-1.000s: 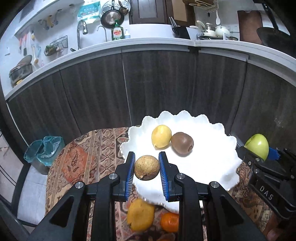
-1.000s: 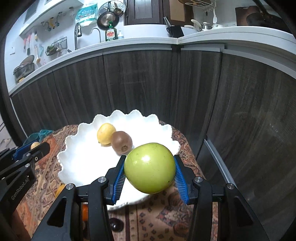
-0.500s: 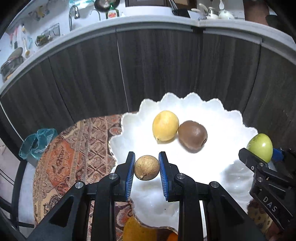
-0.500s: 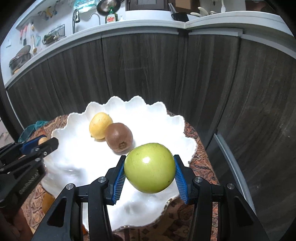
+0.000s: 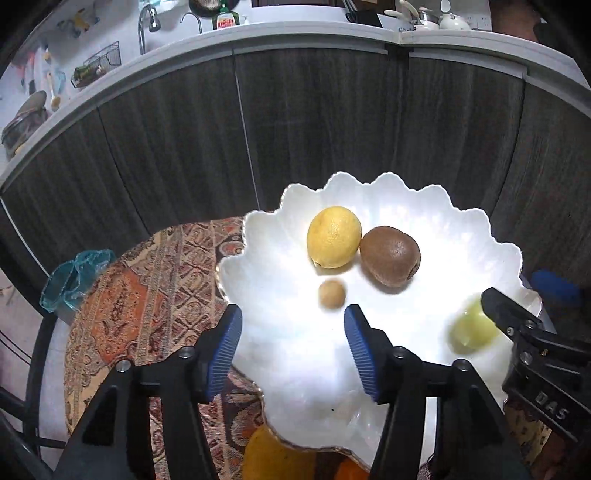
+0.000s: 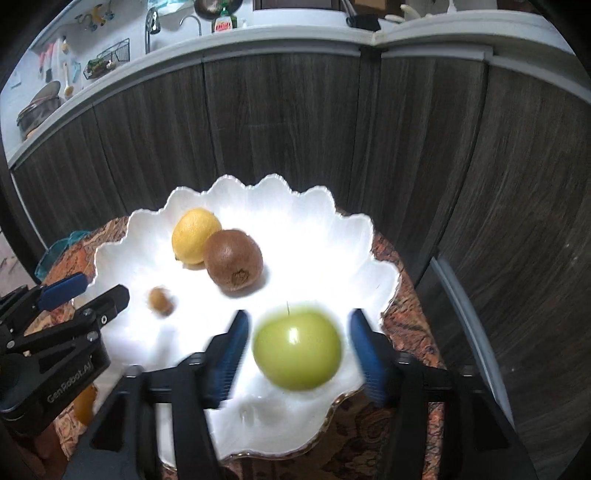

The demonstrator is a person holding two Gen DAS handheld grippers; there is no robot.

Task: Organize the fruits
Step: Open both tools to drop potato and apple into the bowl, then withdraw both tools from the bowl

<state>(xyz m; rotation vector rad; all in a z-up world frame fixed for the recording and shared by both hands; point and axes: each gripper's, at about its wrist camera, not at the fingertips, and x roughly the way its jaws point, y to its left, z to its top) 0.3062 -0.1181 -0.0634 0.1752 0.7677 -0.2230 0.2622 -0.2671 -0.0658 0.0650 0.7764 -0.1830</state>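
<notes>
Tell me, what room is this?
Probably a home kitchen: a sink tap, a dish soap bottle and a teapot stand on the counter above dark cabinets.

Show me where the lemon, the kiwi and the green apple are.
lemon [image 5: 334, 236], left wrist view, middle of its yellow skin.
kiwi [image 5: 389, 256], left wrist view, centre of its brown side.
green apple [image 6: 297, 350], right wrist view, its shiny front.

Left gripper [image 5: 293, 345] opening — small brown fruit [image 5: 332, 293] free.

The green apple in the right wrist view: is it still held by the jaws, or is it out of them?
Out. The right gripper is opening its jaws; gaps show beside the green apple, over the white bowl.
</notes>
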